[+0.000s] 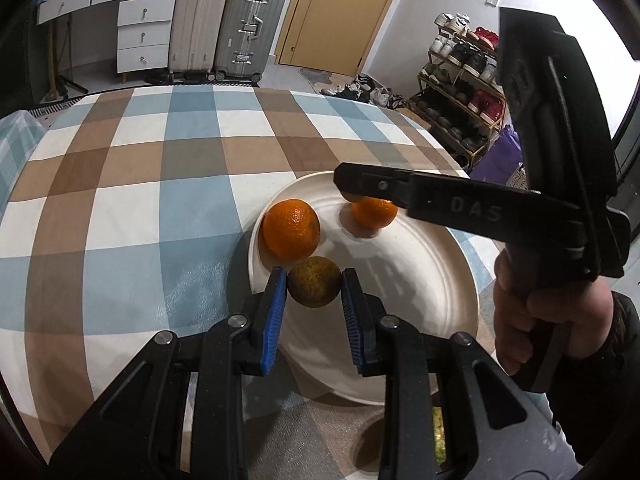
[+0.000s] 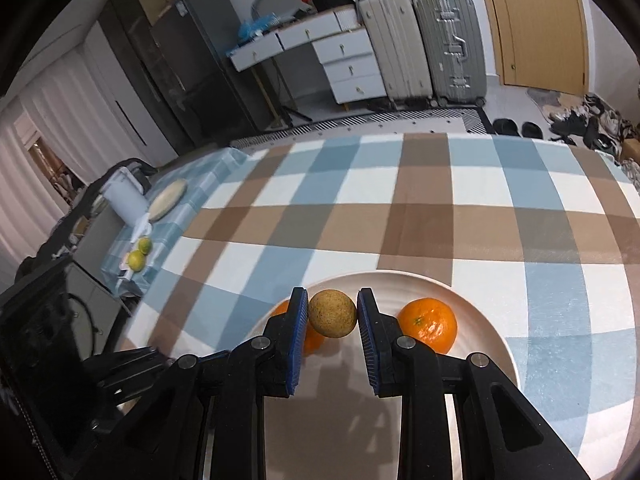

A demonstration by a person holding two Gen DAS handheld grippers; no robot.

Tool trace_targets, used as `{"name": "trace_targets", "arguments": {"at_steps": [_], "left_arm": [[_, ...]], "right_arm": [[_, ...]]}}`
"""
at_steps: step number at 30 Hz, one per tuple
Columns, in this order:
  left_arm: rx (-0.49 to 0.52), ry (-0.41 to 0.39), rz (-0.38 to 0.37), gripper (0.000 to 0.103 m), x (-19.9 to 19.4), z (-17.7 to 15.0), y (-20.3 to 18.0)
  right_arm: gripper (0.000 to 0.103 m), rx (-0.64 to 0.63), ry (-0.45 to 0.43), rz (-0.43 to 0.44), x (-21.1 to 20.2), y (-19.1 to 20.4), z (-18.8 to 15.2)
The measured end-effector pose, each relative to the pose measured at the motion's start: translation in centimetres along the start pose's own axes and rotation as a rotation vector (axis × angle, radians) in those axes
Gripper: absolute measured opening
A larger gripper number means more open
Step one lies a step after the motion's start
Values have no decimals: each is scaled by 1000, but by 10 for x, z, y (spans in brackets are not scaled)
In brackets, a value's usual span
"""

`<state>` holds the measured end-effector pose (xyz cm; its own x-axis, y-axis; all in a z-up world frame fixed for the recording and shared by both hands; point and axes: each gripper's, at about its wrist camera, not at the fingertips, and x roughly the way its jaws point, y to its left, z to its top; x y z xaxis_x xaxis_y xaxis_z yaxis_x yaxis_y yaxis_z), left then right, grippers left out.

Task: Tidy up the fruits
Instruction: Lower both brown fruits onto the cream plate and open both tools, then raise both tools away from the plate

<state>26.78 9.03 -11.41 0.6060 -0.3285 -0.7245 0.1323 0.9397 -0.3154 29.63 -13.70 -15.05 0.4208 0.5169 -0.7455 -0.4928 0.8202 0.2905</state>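
In the left wrist view, the left gripper (image 1: 314,276) reaches over the near rim of a white plate (image 1: 420,280) that sits on a checked tablecloth (image 1: 140,200). Its blue pads (image 1: 276,312) press against both sides of a brownish-green citrus fruit (image 1: 314,286), which rests on the plate. A large orange (image 1: 291,230) lies just behind it, touching or nearly touching. A second orange (image 1: 374,212) sits farther back, partly hidden under the tip of the right gripper (image 1: 348,186), which is held by the right hand (image 1: 540,312).

In the right wrist view, the same speckled fruit appears framed between that gripper's pads. It may simply lie below them, so whether it is clamped cannot be told. One orange sits to each side of it.
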Motion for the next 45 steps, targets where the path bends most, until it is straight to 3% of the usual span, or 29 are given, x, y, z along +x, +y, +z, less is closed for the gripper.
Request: {"name": "trace_targets", "arguments": {"at_steps": [12, 14, 16, 18, 20, 21, 24, 28, 36, 41, 45], "left_arm": [[-6, 2, 4, 25, 9, 1, 7], [0, 6, -11, 25, 8, 0, 5], [-2, -2, -13, 25, 5, 0, 5], [1, -7, -8, 26, 0, -1, 4], [5, -16, 7, 31, -6, -2, 2], [2, -23, 6, 35, -10, -3, 1], [-4, -40, 5, 35, -23, -5, -3], [1, -59, 15, 35, -42, -9, -14], [35, -123, 46, 55, -88, -20, -46], [60, -165, 76, 78, -118, -34, -71], [69, -194, 82, 82, -138, -43, -87]], "right_arm": [[27, -5, 49, 10, 18, 1, 1], [34, -10, 62, 13, 19, 2, 0], [55, -9, 51, 8, 15, 3, 0], [61, 27, 5, 17, -1, -2, -1], [75, 59, -37, 46, -17, -6, -3], [77, 67, -54, 48, -26, -7, -4], [80, 63, -89, 39, -50, -7, -9], [91, 80, -142, 28, -84, -5, -21], [98, 75, -217, 6, -144, 8, -54], [103, 55, -279, -4, -181, 18, -84], [103, 51, -319, -10, -204, 22, -106]]}}
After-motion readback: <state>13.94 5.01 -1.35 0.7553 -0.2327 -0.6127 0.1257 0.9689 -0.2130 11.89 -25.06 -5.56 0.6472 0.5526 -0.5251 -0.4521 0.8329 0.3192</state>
